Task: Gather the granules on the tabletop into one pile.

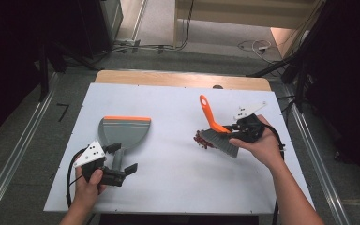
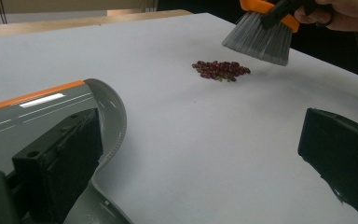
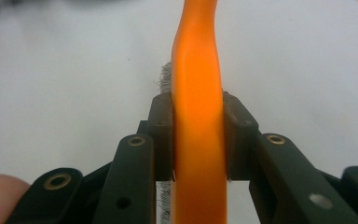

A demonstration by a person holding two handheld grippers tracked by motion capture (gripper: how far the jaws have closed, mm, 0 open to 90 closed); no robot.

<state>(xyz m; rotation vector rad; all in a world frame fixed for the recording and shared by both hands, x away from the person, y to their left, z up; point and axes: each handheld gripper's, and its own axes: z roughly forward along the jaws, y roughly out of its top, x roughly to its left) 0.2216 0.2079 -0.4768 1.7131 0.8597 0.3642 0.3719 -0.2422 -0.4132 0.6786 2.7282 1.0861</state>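
Clamping orange brush handle point(image 3: 198, 116), right hand-held gripper point(image 1: 238, 127) holds bristles just above bean pile point(image 1: 203, 139). Left hand-held gripper point(image 1: 120, 165) open astride handle of empty dustpan point(image 1: 124, 131), well left of beans on worktop point(image 1: 168, 178).

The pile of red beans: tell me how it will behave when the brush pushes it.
The red beans lie loose in a small heap, so they will probably scatter rather than move as one. They look small and rounded, so some may roll on the smooth white table. The brush has soft grey bristles, which will likely flex and let a few slip past.
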